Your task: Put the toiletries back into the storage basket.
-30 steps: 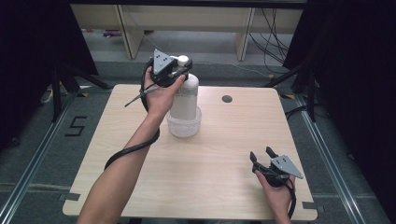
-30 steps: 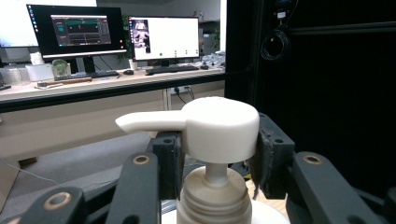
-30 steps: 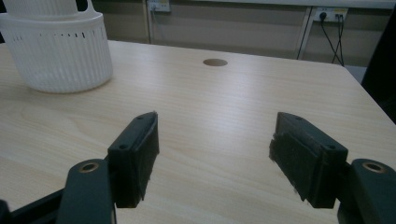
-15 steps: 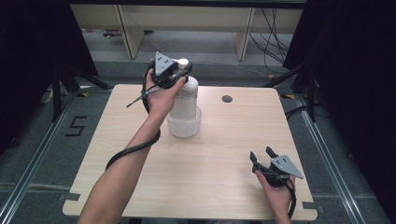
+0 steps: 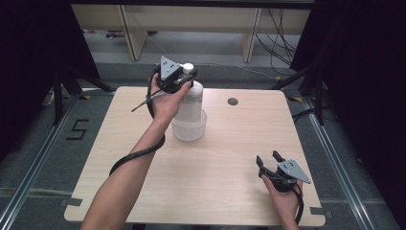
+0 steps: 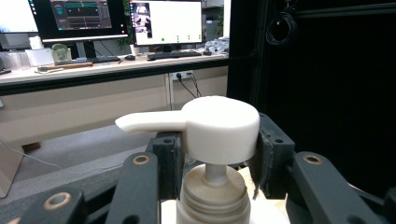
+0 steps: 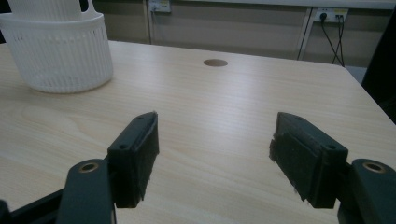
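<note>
A white pump bottle stands upright in a low white ribbed basket at the middle back of the wooden table. My left gripper is up at the bottle's top. In the left gripper view its pads sit against both sides of the white pump head, whose spout points left, so the left gripper is shut on the head. My right gripper rests low over the table's front right with its jaws wide apart. Between the right gripper's jaws there is bare wood, and the basket stands far off to its upper left.
A small round hole is in the tabletop right of the bottle, also seen as the hole ahead of the right gripper. The left gripper's cable trails along the forearm. Desks with monitors stand beyond the table, and dark curtains flank it.
</note>
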A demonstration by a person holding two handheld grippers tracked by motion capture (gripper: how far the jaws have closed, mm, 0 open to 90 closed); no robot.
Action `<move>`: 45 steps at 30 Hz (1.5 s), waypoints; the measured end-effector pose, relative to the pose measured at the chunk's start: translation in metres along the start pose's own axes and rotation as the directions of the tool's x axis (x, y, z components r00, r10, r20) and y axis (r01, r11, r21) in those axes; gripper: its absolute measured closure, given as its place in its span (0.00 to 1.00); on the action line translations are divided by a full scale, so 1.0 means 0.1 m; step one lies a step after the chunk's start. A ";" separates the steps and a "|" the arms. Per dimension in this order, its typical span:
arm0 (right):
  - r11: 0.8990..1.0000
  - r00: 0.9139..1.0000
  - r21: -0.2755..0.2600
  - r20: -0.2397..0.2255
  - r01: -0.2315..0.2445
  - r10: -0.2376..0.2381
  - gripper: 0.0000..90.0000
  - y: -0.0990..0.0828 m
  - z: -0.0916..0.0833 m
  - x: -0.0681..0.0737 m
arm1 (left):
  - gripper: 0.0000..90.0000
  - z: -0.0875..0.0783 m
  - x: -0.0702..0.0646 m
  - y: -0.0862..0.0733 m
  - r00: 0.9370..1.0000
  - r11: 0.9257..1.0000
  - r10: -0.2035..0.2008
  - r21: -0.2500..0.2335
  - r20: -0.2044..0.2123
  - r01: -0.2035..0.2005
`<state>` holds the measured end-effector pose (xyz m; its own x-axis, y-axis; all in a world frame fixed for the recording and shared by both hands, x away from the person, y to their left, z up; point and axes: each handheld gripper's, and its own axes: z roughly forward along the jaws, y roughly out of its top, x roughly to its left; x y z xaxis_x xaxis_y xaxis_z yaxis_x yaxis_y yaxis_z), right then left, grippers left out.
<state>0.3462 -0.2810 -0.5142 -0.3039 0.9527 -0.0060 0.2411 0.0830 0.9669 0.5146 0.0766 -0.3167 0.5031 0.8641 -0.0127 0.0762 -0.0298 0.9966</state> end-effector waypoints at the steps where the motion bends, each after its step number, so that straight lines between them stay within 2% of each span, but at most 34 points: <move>1: 1.000 1.000 -0.001 -0.001 0.001 -0.001 0.36 0.00 0.00 0.00 | 0.66 0.00 0.00 0.00 1.000 1.000 -0.002 0.000 0.000 0.002; 7: 1.000 1.000 0.016 -0.006 -0.006 0.006 0.36 0.00 0.00 0.01 | 0.66 0.01 -0.01 -0.04 1.000 1.000 0.016 0.009 -0.002 -0.016; 10: 1.000 1.000 0.004 -0.002 -0.006 0.006 0.36 0.00 0.00 0.01 | 0.66 0.01 -0.02 -0.06 1.000 1.000 0.012 0.015 0.000 -0.012; 12: 1.000 1.000 0.021 0.000 -0.006 0.006 0.36 0.00 -0.01 0.01 | 0.66 0.02 -0.03 -0.08 1.000 1.000 0.011 0.019 0.003 -0.011; 15: 1.000 1.000 0.009 -0.011 -0.006 0.007 0.36 0.00 0.00 0.01 | 0.66 0.02 -0.04 -0.11 1.000 1.000 0.012 0.028 0.005 -0.012; 16: 1.000 1.000 0.021 -0.001 -0.006 0.006 0.36 0.00 -0.01 0.01 | 0.66 0.03 -0.04 -0.12 1.000 1.000 0.011 0.027 0.007 -0.011; 18: 1.000 1.000 0.000 -0.011 -0.004 0.004 0.36 0.00 0.01 0.00 | 0.66 0.03 -0.04 -0.14 1.000 0.999 0.011 0.031 0.008 -0.011; 22: 1.000 1.000 0.013 -0.011 -0.004 0.004 0.36 0.00 0.00 0.01 | 0.66 0.04 -0.03 -0.19 1.000 0.999 0.011 0.047 0.007 -0.011; 25: 1.000 1.000 0.002 -0.011 -0.001 0.001 0.36 0.00 0.01 0.01 | 0.66 0.04 -0.03 -0.24 1.000 0.998 0.011 0.054 0.005 -0.011; 29: 1.000 1.000 0.012 -0.008 -0.026 0.026 0.36 0.00 0.00 0.03 | 0.66 0.05 -0.04 -0.29 1.000 0.998 0.007 0.063 0.008 -0.007; 35: 1.000 1.000 0.004 -0.007 -0.006 0.006 0.36 0.00 0.00 0.01 | 0.66 0.07 -0.04 -0.33 1.000 0.997 0.004 0.076 0.007 -0.004; 36: 1.000 1.000 0.012 -0.008 -0.027 0.028 0.36 0.00 0.00 0.03 | 0.66 0.07 -0.04 -0.34 1.000 0.997 0.006 0.078 0.007 -0.007; 39: 1.000 1.000 0.010 -0.006 -0.009 0.009 0.36 0.00 0.00 0.02 | 0.66 0.08 -0.04 -0.36 1.000 0.997 0.007 0.082 0.006 -0.008; 40: 1.000 1.000 0.013 -0.008 -0.027 0.027 0.36 0.00 0.00 0.03 | 0.66 0.08 -0.04 -0.37 1.000 0.996 0.003 0.085 0.005 -0.003; 44: 1.000 1.000 0.012 -0.008 -0.027 0.027 0.36 0.00 0.00 0.03 | 0.66 0.08 -0.04 -0.40 1.000 0.996 0.003 0.089 0.005 -0.003; 45: 1.000 1.000 0.005 -0.010 0.007 -0.007 0.36 0.00 0.01 0.01 | 0.66 0.08 -0.04 -0.40 1.000 0.996 0.004 0.092 0.005 -0.004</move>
<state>0.3468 -0.2801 -0.5145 -0.3148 0.9491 -0.0102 0.2433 0.0911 0.9657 0.5160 0.0707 -0.3575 0.5079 0.8614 -0.0091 0.1525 -0.0795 0.9851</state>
